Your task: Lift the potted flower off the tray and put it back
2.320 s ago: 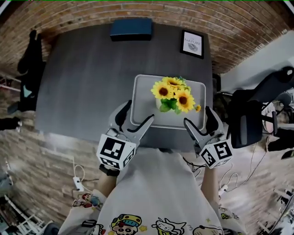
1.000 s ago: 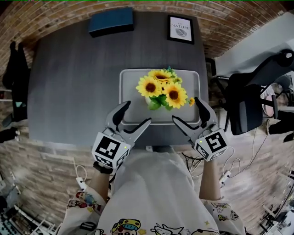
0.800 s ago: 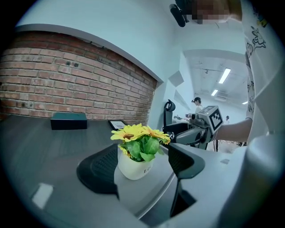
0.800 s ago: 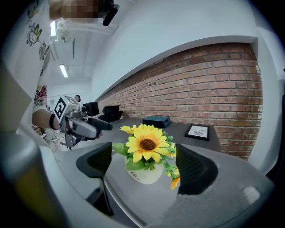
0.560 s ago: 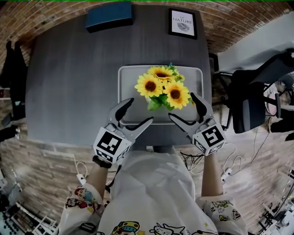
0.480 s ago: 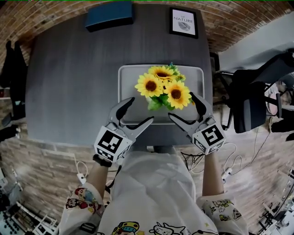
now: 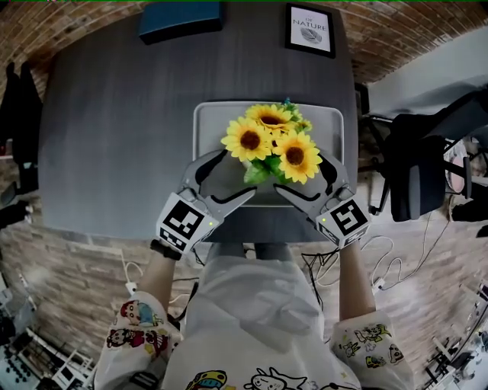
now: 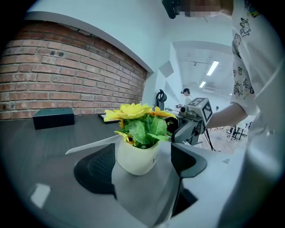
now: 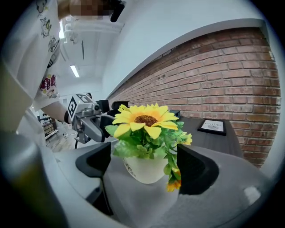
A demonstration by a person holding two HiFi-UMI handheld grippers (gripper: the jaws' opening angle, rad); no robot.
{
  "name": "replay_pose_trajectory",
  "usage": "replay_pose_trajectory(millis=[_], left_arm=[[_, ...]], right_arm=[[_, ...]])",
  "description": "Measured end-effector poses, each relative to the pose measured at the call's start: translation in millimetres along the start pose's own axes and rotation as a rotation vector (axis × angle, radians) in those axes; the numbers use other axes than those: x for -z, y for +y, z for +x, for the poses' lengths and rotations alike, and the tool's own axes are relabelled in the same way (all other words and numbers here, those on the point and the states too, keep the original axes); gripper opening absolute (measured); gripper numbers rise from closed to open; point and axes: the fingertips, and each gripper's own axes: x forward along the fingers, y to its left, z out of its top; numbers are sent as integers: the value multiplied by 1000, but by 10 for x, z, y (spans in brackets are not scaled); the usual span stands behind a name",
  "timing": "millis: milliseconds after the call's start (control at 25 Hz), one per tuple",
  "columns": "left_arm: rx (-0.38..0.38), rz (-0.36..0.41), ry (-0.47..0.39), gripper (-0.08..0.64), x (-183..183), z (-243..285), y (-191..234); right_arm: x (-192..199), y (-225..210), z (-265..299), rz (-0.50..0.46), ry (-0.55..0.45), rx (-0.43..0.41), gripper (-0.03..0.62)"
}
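Blue box (image 7: 181, 17): sits at the far edge of the grey table (image 7: 114, 114), well away from the tray.
Left gripper (image 7: 223, 178): low over the near left corner of the tray. Its jaws have just been opening and now stand wide apart. The white pot (image 8: 136, 156) sits between them with nothing gripped: one pad is just beside it, the other is clear of it.
Tray (image 7: 213, 122): grey, flat on the table in front of the person.
Potted flower (image 7: 268, 145): standing upright on the tray towards its near side, yellow sunflowers over green leaves, framed by a gripper on each side.
Right gripper (image 7: 307, 179): mirrors the left at the near right corner, jaws spread wide around the pot, a gap on both sides, holding nothing.
Framed picture (image 7: 311, 29): at the table's far edge, beyond the tray.
Office chair (image 7: 419, 167): off the right of the table.
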Motion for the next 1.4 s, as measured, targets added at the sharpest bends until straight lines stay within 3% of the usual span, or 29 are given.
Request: replay_pose_trajectory(millis=[160,1400], left_arm=[[30,34,-4,400,51,89,1],[133,40,-36,391,170,492,124]], right_arm=[[48,-40,60,10,-5,-18,462],[93,-143,380,68,-116,-196,460]])
